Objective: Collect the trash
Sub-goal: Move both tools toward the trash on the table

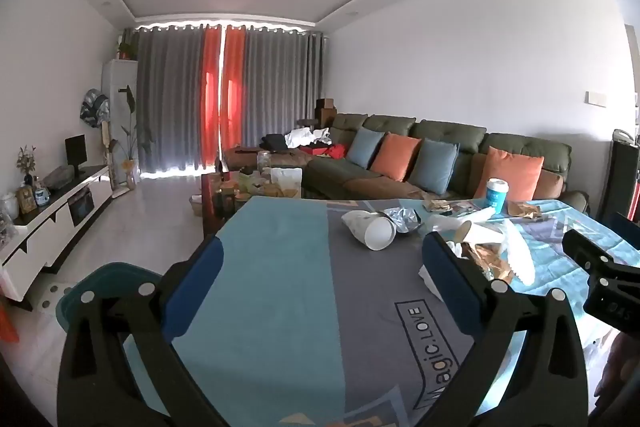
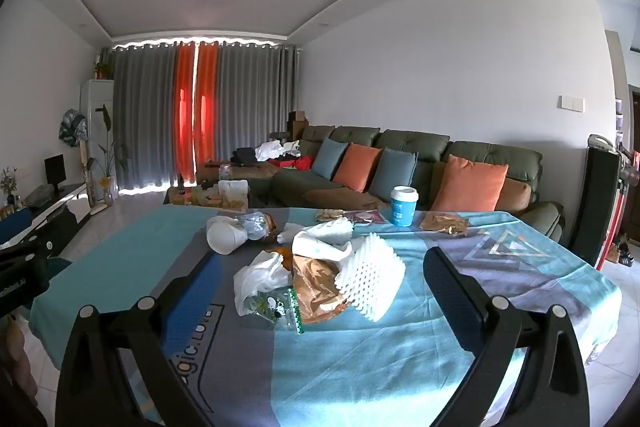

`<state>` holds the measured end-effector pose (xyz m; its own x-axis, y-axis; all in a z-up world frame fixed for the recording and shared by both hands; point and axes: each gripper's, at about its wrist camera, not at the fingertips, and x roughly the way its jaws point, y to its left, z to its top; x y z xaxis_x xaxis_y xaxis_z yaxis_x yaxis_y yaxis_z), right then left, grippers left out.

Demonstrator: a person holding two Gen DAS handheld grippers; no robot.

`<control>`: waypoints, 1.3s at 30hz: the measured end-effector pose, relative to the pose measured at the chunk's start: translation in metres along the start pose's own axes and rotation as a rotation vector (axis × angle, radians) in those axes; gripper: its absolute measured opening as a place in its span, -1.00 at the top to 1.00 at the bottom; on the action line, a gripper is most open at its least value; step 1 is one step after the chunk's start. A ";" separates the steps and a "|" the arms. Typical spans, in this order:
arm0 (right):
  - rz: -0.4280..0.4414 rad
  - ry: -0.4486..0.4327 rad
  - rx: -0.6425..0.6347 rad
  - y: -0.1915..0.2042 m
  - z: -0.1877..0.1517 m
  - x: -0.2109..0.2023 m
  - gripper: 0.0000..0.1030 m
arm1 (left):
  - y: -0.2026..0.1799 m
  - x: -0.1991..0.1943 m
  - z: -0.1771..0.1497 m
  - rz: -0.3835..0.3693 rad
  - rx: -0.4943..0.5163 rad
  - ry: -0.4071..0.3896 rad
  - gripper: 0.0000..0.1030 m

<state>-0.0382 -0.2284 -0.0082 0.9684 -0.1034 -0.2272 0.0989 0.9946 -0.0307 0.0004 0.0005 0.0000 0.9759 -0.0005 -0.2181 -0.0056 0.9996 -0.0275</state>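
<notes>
Living-room counter carries heaped trash: foam netting, brown wrapper, plastic bag. Both claws, left and right, hang spread and empty; a loose pinch could scatter pieces.

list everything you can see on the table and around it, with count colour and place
tablecloth: 1, teal and grey, covers table
tipped paper cup: 1, white, on its side, far left
blue cup: 1, blue, white lid, upright, far edge
foam netting: 1, white, middle pile
brown wrapper: 1, brown, under the netting
plastic bag: 1, white, left of pile
sofa: 1, green, behind table
cushions: 4, two orange, two blue, on sofa
left claw: 1, black, blue pads, open
right claw: 1, same, open
</notes>
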 end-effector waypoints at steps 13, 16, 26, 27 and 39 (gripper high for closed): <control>-0.002 -0.005 0.000 0.000 0.001 -0.001 -0.88 | 0.008 0.003 -0.005 -0.010 0.015 -0.003 -0.90; -0.001 -0.004 0.000 0.000 0.001 -0.001 -0.88 | 0.006 0.002 -0.004 -0.008 0.018 -0.006 -0.90; -0.001 -0.007 0.000 0.000 0.002 0.000 -0.88 | 0.004 0.004 -0.003 -0.009 0.021 -0.010 -0.90; 0.000 -0.007 0.000 0.000 0.002 0.000 -0.88 | 0.004 0.005 -0.003 -0.009 0.020 -0.011 -0.90; -0.002 -0.007 0.002 -0.002 0.004 0.001 -0.88 | 0.005 0.005 -0.003 -0.010 0.021 -0.011 -0.90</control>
<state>-0.0361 -0.2310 -0.0044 0.9698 -0.1049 -0.2202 0.1010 0.9945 -0.0290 0.0050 0.0053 -0.0038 0.9782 -0.0104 -0.2075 0.0088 0.9999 -0.0090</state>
